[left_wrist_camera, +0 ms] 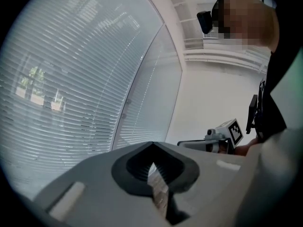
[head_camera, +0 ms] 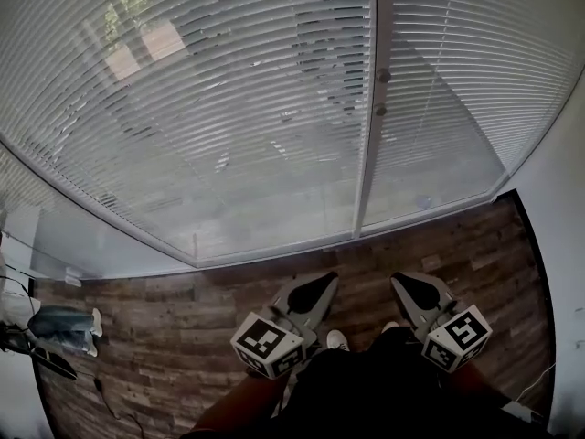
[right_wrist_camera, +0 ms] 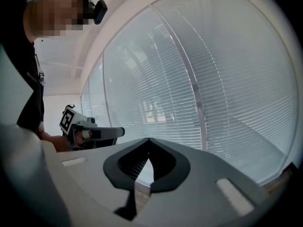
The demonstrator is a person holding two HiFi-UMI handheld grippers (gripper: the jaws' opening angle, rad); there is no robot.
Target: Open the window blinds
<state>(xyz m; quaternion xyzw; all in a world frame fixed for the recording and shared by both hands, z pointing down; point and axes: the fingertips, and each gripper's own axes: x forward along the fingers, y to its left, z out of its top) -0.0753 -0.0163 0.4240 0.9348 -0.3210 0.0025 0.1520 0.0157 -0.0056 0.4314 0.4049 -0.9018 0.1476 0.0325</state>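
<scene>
The window blinds (head_camera: 228, 108) hang down over two glass panes, their white slats tilted so the outside shows through dimly. They fill the left gripper view (left_wrist_camera: 71, 89) and the right gripper view (right_wrist_camera: 213, 89) too. My left gripper (head_camera: 324, 280) is held low in front of me, shut and empty, pointing at the blinds from well short of them; its tips meet (left_wrist_camera: 152, 143). My right gripper (head_camera: 402, 282) is beside it, also shut with nothing in it (right_wrist_camera: 148, 139). Each gripper sees the other off to its side.
A vertical frame post (head_camera: 370, 154) with two small knobs (head_camera: 380, 76) parts the two panes. Below lies a wooden floor (head_camera: 183, 309). A white wall (head_camera: 558, 245) closes the right side. A bluish object (head_camera: 64, 323) and cables lie at the left. My shoe (head_camera: 337, 340) shows between the grippers.
</scene>
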